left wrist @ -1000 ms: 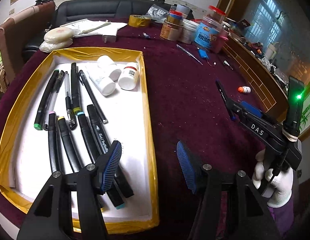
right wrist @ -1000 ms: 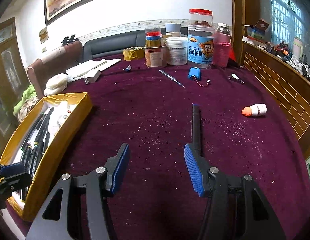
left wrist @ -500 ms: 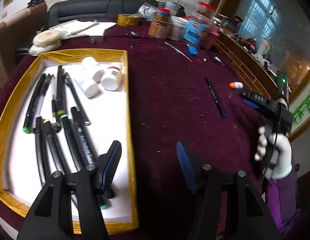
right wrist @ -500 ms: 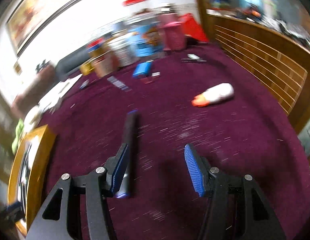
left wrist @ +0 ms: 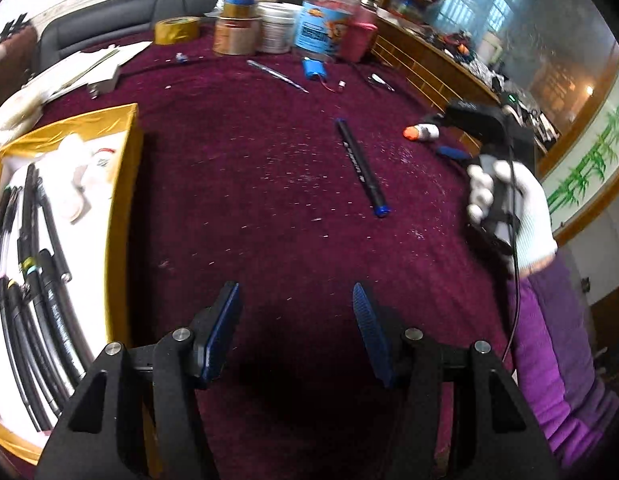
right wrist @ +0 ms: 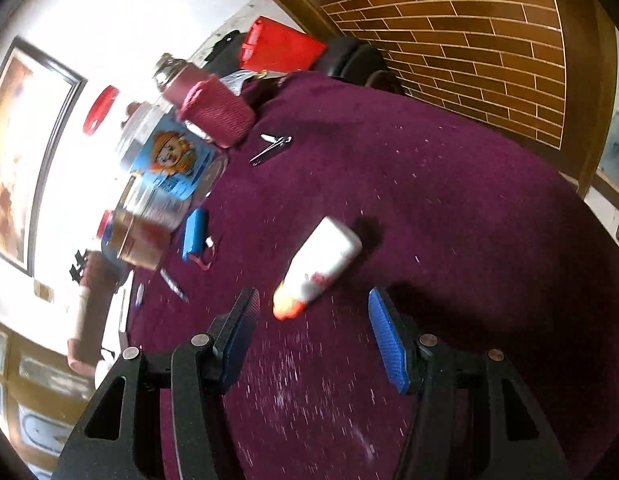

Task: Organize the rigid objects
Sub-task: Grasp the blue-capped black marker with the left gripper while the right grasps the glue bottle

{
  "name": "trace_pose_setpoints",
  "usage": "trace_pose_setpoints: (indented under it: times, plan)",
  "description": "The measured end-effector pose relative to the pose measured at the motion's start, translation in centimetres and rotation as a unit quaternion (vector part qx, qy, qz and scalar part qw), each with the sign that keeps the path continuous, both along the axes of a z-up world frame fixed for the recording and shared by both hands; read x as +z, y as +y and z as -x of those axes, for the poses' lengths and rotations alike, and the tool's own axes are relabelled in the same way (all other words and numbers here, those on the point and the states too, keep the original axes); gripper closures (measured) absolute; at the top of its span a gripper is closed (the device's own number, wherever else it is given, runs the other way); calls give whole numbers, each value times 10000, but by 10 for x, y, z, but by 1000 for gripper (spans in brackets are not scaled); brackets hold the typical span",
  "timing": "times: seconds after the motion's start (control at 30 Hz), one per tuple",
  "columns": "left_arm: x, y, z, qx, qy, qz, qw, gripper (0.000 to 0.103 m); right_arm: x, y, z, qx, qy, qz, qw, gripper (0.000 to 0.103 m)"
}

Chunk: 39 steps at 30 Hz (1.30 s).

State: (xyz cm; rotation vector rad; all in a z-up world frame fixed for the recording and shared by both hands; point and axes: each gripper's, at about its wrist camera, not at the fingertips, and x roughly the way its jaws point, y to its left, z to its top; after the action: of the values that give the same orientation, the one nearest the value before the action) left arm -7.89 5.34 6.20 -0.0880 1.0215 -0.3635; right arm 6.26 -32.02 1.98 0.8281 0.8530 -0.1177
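Note:
A gold-edged white tray [left wrist: 121, 200] at the left holds several black markers [left wrist: 49, 292] and white bottles [left wrist: 89, 168]. A black marker with blue caps [left wrist: 359, 166] lies loose on the purple cloth, ahead of my open, empty left gripper [left wrist: 295, 328]. A small white bottle with an orange cap [right wrist: 321, 266] lies on its side just ahead of my open right gripper [right wrist: 313, 328], between the lines of its fingers; it also shows in the left wrist view [left wrist: 423, 132]. The right gripper's body, in a white-gloved hand [left wrist: 505, 200], shows at the right of the left wrist view.
At the table's far side stand jars and cans [left wrist: 317, 28], a tape roll [left wrist: 176, 30], a pink bottle [right wrist: 213, 114], a blue battery pack [right wrist: 194, 234], nail clippers [right wrist: 271, 148] and a thin pen [left wrist: 275, 75]. A wooden brick-pattern rail [right wrist: 469, 52] borders the right edge.
My left gripper has swung right, off the tray and toward the loose marker. My right gripper has left the marker, swung right and rolled, and now faces the orange-capped bottle.

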Motion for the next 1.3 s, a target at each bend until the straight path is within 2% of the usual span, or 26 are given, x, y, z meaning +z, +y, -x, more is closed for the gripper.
trace_pose_setpoints:
  times: [0.2,0.4,0.43,0.53,0.57,0.6,0.8,0.87,0.9,0.93,0.97,1.0,1.07,1.17,1.27,1.3]
  plan:
    - [4,-28,-11,-182,-62,-253,9995,47,-1,7,-22,51,8,432,9991,51]
    - [1,-55,-39,-284,-162,-367,9988,47,-5,4,-28,288,-345,608,9971,51]
    - [-2,-63,-46,-321,-139,-349,9988,47,-4,8,-30,415,-347,829,9951,53]
    - [-13,-87,-67,-438,-73,-284,9986,48,-1,20,-32,560,-141,1478,9873,71]
    - [-16,-94,-73,-473,-57,-297,9984,48,-2,21,-32,666,-160,1427,9874,77]
    - [-21,-104,-82,-519,-40,-328,9981,48,-3,22,-32,735,-154,1313,9885,78]
    - [-45,-136,-114,-664,113,-504,9965,47,-4,20,-31,784,-162,1286,9885,78]
    - [-45,-143,-119,-708,-121,-612,9955,47,-3,20,-32,786,-149,1289,9884,78]
    - [-46,-145,-121,-747,-204,-672,9947,52,-4,20,-32,788,-148,1287,9884,78]
    - [-47,-148,-123,-808,-330,-778,9931,61,-4,20,-32,787,-145,1279,9886,78]
    - [-48,-152,-124,-904,-440,-958,9903,79,-4,20,-32,788,-146,1265,9887,78]
    - [-50,-157,-124,-1060,-606,-1181,9855,91,-4,20,-32,789,-150,1256,9888,78]
    - [-48,-156,-123,-1162,-636,-1140,9846,92,-4,19,-31,777,-167,1213,9894,79]
    - [-45,-149,-124,-1053,-583,-1139,9862,92,-4,19,-31,809,-203,1139,9900,79]
    - [-43,-130,-124,-865,-456,-827,9918,92,-5,20,-30,898,-313,967,9908,79]
    - [-39,-119,-122,-792,-391,-602,9943,92,-4,22,-29,944,-359,926,9906,79]
